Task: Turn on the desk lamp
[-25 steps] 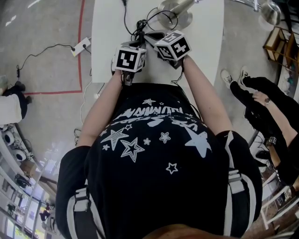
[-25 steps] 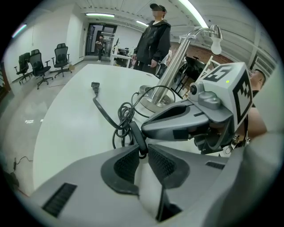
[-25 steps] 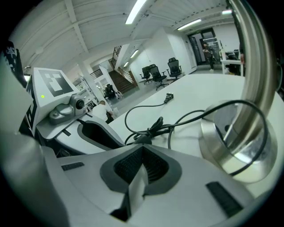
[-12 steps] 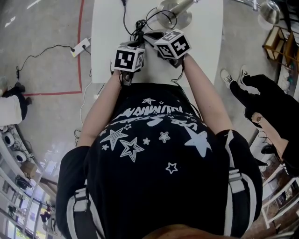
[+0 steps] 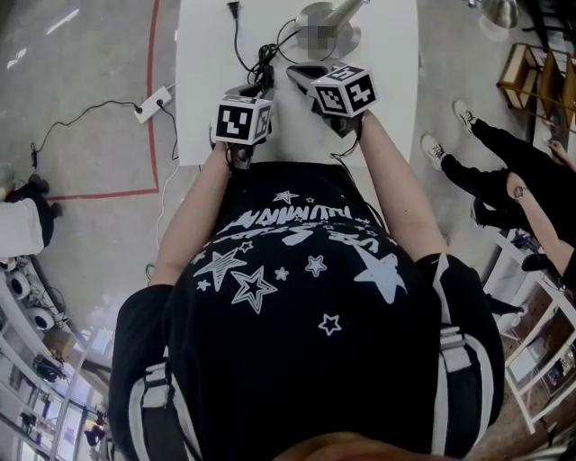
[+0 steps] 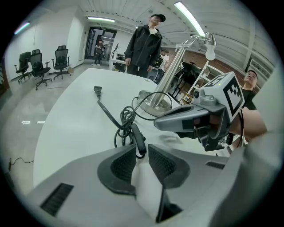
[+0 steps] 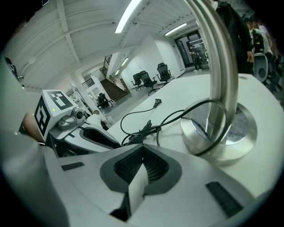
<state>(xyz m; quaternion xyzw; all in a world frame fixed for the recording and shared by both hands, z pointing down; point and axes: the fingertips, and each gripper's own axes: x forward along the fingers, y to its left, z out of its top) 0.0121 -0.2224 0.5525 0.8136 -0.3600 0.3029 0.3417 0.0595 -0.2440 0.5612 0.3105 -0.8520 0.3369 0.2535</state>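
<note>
The desk lamp stands at the table's far end: round metal base [image 5: 328, 22] [image 7: 222, 133], steel pole [image 6: 175, 71], bulb [image 6: 210, 52] hanging from the arm. Its black cord lies bunched on the white table [image 5: 207, 54], and a slim black inline switch [image 6: 138, 138] sits in that bunch. My left gripper [image 6: 141, 148] has the switch's near end between its pads and looks shut on it. My right gripper [image 7: 143, 146] is shut with nothing in it. Its tip [image 6: 159, 124] hovers just right of and above the switch. The cord's plug [image 6: 97, 90] lies loose on the table.
A power strip [image 5: 153, 93] lies on the floor left of the table, inside red floor tape. One person in a black jacket [image 6: 146, 42] stands beyond the table's far end. Others' legs [image 5: 504, 180] are at the right, next to a shelf [image 5: 531, 81].
The right gripper's cube has rolled a little and edged right. The left gripper stays over the cord bunch. The people at the right have shifted.
</note>
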